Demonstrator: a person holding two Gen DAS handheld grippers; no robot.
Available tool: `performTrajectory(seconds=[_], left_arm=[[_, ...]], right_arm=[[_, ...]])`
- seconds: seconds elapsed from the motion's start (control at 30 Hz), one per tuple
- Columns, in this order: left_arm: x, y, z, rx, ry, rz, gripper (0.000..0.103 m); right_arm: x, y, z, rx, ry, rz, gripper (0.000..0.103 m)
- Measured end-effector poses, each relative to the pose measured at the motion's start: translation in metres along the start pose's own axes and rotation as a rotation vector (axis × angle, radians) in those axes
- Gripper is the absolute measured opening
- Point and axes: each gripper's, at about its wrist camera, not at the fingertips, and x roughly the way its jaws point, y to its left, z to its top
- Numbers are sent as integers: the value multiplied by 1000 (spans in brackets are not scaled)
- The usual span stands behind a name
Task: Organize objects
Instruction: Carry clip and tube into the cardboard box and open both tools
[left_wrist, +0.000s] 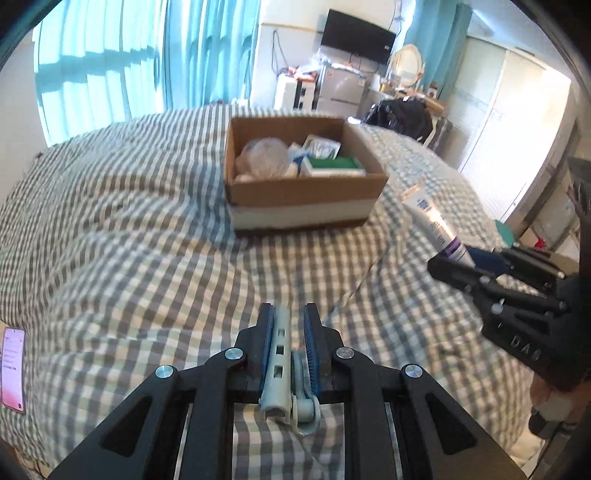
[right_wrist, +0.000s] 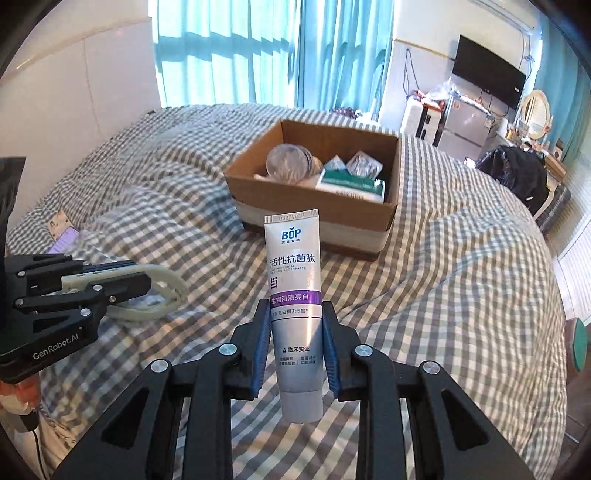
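The left claw (left_wrist: 289, 321) was closed on a pale grey-green folding hanger (left_wrist: 277, 354), its blue pads (left_wrist: 268, 343) pressing the hanger's slotted bar from both sides; in the right wrist view the hanger's curved loop (right_wrist: 162, 291) stuck out past the fingertips, above the bed. The right claw (right_wrist: 296, 314) gripped a white and purple toothpaste tube (right_wrist: 293, 295) by its lower body, cap end toward the camera and crimped end pointing up and away, with its pads (right_wrist: 262, 339) tight against the tube's two sides. Both claws were held in the air over the near part of the bed (left_wrist: 110, 240), which was covered in a grey and white checked sheet, and stood well apart from each other.

Farther along the bed, toward its far edge, sat an open cardboard box (left_wrist: 306, 188) with a white band around its base. Inside it lay a clear round plastic container (right_wrist: 288, 162), a green and white packet (right_wrist: 351, 182) and some small clear-wrapped items. Neither held thing touched the box.

Near the bed's left edge in the left wrist view lay a pink card (left_wrist: 13, 369). Beyond the far edge hung turquoise curtains (right_wrist: 229, 48), and a dark screen (right_wrist: 487, 75) was mounted on the wall above cluttered furniture.
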Motion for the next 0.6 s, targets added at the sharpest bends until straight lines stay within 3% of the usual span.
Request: performTrajectory(seconds=[0.1,0.17,0.33,0.6], left_arm=[[-19,-6,11,23,-44,-4,16],[-29,-9,20,34,-67,-12,8],[-48,-19,55,74,-124,-7,7],[-40,-22,122,86,-167,-4,7]], right_arm=[[-19,3,5,-5,-28,-3,26],[-29,5,9,-9,-44,-6,26],[-49,3,21,-12,-76,-21,26],[-53,-14,60,5,-116,-23,26]])
